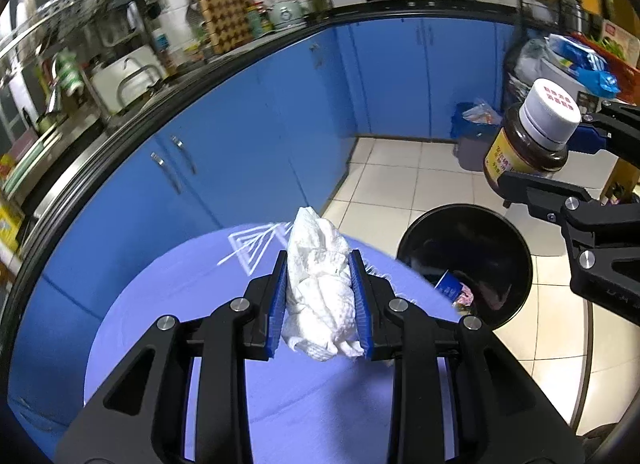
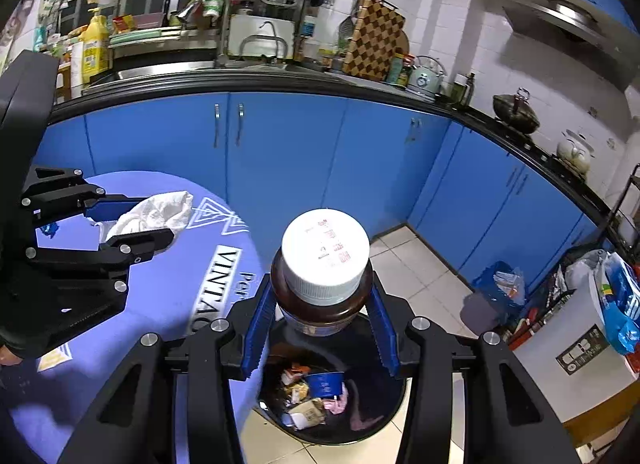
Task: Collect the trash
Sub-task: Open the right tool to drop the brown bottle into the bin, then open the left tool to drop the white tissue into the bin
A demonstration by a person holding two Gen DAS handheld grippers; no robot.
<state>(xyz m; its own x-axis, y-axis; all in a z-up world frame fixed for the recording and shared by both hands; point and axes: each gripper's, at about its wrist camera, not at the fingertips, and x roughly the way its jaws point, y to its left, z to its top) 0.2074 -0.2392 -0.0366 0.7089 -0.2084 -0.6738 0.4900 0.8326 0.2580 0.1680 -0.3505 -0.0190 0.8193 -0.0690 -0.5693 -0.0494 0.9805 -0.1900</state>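
My left gripper [image 1: 320, 264] is shut on a crumpled white paper towel [image 1: 320, 288], held above the round purple table [image 1: 180, 304]. The same towel [image 2: 156, 213] shows in the right wrist view, in the left gripper [image 2: 168, 219] at the left. My right gripper [image 2: 322, 296] is shut on a brown jar with a white ribbed cap [image 2: 324, 256], held over the open black trash bin [image 2: 376, 416]. In the left wrist view that jar [image 1: 532, 135] hangs at the right, above and beyond the bin [image 1: 468, 260]. The bin holds several wrappers and a blue cup.
Blue cabinets [image 2: 280, 159] under a black countertop curve around the room. A small grey bin with a blue bag [image 2: 492, 296] stands in the tiled corner. A white box and bags [image 2: 592, 328] crowd the right. The purple table [image 2: 160, 304] borders the black bin.
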